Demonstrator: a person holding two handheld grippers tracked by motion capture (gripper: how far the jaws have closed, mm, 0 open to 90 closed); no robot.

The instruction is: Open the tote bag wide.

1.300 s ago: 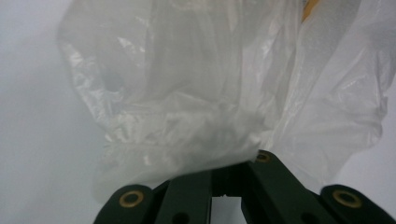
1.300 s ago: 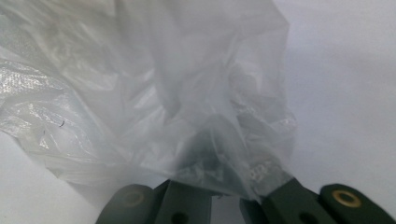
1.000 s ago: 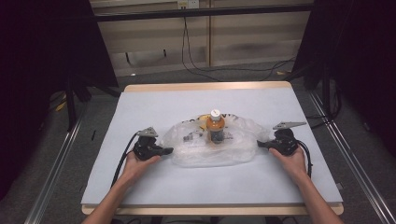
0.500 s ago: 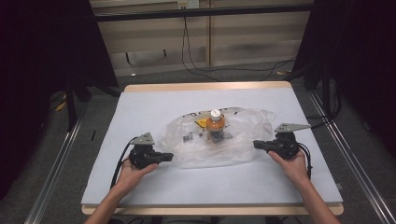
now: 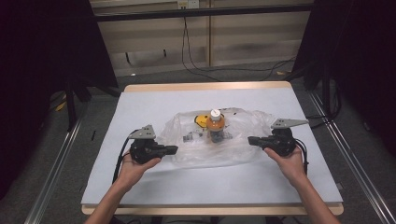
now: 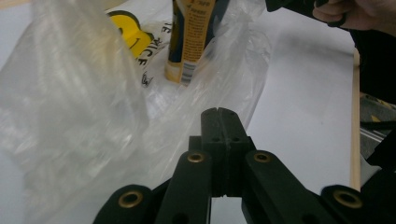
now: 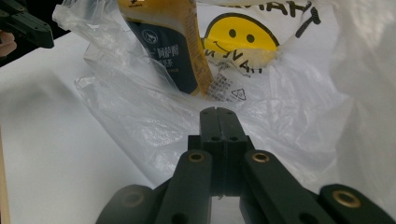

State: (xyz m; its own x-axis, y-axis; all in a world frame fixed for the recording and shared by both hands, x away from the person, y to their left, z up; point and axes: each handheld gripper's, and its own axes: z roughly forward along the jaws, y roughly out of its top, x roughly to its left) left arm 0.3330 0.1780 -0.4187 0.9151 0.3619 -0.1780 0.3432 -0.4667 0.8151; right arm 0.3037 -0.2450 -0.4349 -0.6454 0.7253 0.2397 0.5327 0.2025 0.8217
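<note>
Both grippers' fingers (image 6: 218, 122) (image 7: 217, 121) pressed together, holding nothing, flanking the plastic bag (image 5: 243, 140) with bottle (image 5: 215, 125)

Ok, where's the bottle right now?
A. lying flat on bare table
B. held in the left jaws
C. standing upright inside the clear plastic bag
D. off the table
C: the bottle stands upright, cap up, inside the clear plastic bag, between both grippers.

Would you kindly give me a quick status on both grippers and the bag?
Left gripper shut, right gripper shut, neither gripping. Clear plastic bag lies between them, bottle upright inside. Nothing in the way.
</note>
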